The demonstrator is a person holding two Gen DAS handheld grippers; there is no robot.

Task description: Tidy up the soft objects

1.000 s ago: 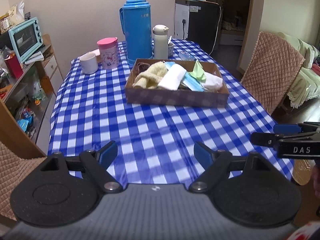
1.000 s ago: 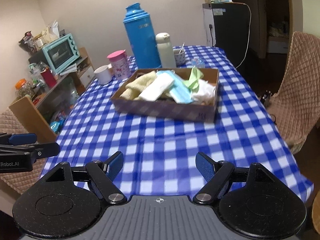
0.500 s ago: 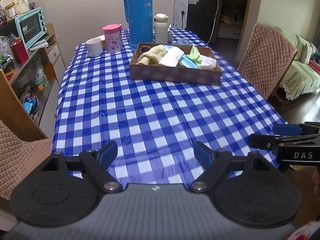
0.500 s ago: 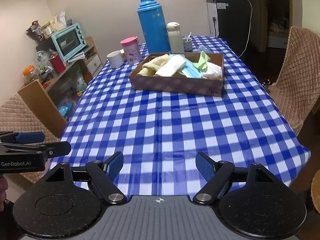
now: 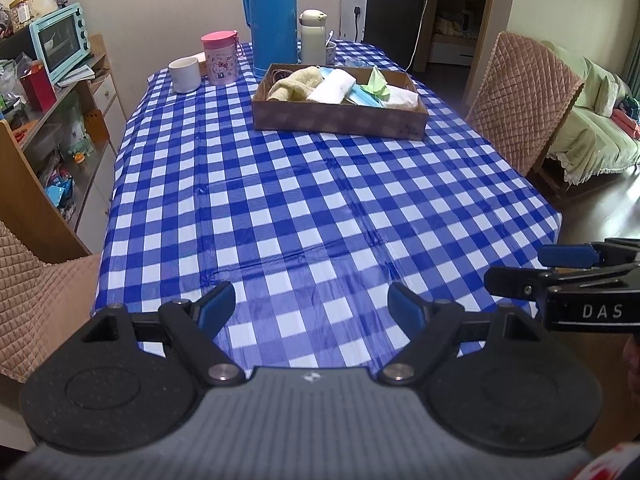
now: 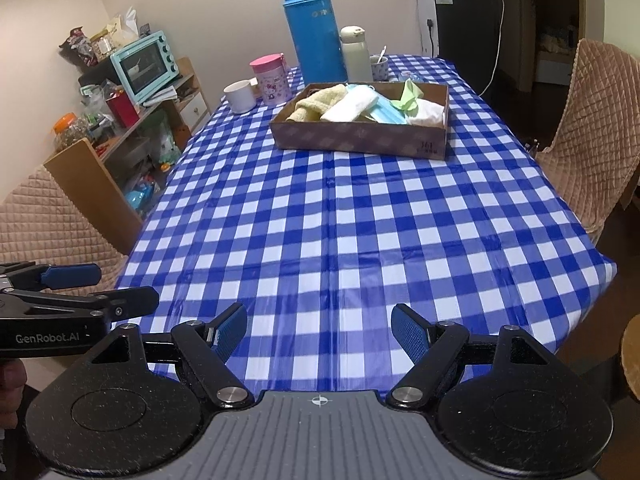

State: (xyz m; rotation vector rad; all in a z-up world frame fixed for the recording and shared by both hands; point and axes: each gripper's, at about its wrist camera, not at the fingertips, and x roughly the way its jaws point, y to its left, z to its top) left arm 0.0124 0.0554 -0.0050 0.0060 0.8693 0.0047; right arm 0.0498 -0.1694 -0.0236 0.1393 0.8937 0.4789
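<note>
A brown cardboard tray [image 5: 340,120] [image 6: 360,144] stands far up the blue checked table. Soft things lie in it: a yellow towel [image 5: 294,86] [image 6: 316,104], a white folded cloth [image 5: 332,88] [image 6: 350,106], blue face masks [image 5: 368,100] [image 6: 386,112], a green cloth [image 5: 376,82] [image 6: 408,98] and a white cloth [image 5: 402,98] [image 6: 428,114]. My left gripper [image 5: 310,306] hangs open over the near table edge, with nothing in it. My right gripper [image 6: 320,328] is open and empty too, beside the left one.
Behind the tray stand a blue thermos [image 5: 274,16], a white flask [image 5: 313,36], a pink cup [image 5: 220,58] and a white mug [image 5: 185,74]. Quilted chairs [image 5: 524,100] flank the table. A shelf with a teal oven [image 5: 58,46] lines the left wall.
Both grippers have drawn back from the tray toward the near end of the table; the tray looks smaller and farther. Both stay open and empty.
</note>
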